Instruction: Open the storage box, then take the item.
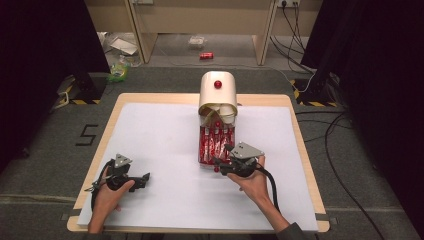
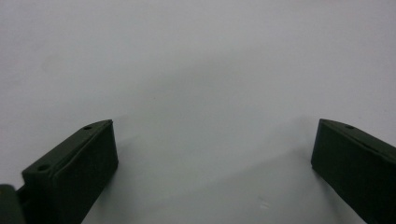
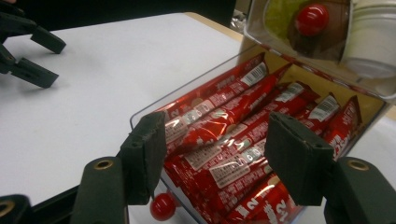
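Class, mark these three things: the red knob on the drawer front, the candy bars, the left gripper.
red knob (image 3: 163,206), right gripper view, its round face.
candy bars (image 3: 224,140), right gripper view, a wrapper's middle.
left gripper (image 1: 146,178), high view, between its fingertips.

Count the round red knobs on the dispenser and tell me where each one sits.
2. One red knob sits on the front of the cream lid, up top. The other red knob is at the near end of the clear drawer, below the right gripper's jaws. Others may be hidden.

A: Where's the dispenser (image 1: 218,90)?
B: Far centre of the table (image 1: 150,130), with its tray (image 1: 214,146) pulled out toward the near side and snack bars (image 1: 215,142) lying in it.
A: Grippers?
B: Right gripper (image 1: 220,161) at the tray's near end; left gripper (image 1: 144,179) near left, well apart.
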A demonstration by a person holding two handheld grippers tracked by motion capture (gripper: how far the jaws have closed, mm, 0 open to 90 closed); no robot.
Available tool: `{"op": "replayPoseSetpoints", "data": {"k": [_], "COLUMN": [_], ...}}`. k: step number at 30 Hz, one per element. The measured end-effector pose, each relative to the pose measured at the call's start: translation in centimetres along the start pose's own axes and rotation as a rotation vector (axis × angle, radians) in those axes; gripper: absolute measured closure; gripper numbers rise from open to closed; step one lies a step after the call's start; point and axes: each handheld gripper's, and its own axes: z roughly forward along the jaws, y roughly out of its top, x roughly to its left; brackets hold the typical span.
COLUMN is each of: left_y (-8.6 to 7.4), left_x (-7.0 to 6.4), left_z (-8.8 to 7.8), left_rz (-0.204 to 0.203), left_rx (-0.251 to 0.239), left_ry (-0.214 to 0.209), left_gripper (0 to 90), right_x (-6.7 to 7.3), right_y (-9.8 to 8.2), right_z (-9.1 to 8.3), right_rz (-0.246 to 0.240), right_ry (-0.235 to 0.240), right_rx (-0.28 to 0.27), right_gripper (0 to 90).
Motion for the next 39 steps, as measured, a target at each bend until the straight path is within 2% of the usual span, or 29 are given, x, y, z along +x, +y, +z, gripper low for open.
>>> {"op": "replayPoseSetpoints", "data": {"k": [7, 18, 25, 32, 39], "left_y": [0.0, 0.0, 0.0, 0.0, 0.0], "left_x": [0.0, 0.0, 0.0, 0.0, 0.1], "left_z": [0.0, 0.0, 0.0, 0.0, 0.0], "left_rz": [-0.001, -0.001, -0.001, 0.0, -0.003], "left_rx": [0.0, -0.001, 0.001, 0.001, 0.001], "left_ry": [-0.001, -0.001, -0.001, -0.001, -0.005], "left_gripper": [0.0, 0.0, 0.0, 0.0, 0.0], "right_x": [-0.4, -0.6, -0.7, -0.2, 0.1], "right_y": [0.0, 0.3, 1.0, 1.0, 1.8], "right_z": [-0.1, 0.2, 0.8, 1.5, 2.9], "right_rz": [0.011, 0.024, 0.017, 0.007, 0.032], "right_ry": [-0.01, 0.0, -0.009, -0.005, -0.015], "right_rx": [-0.003, -0.007, 0.016, 0.038, 0.076], "right_gripper": [38.5, 38.9, 40.2, 43.4, 45.7]}}
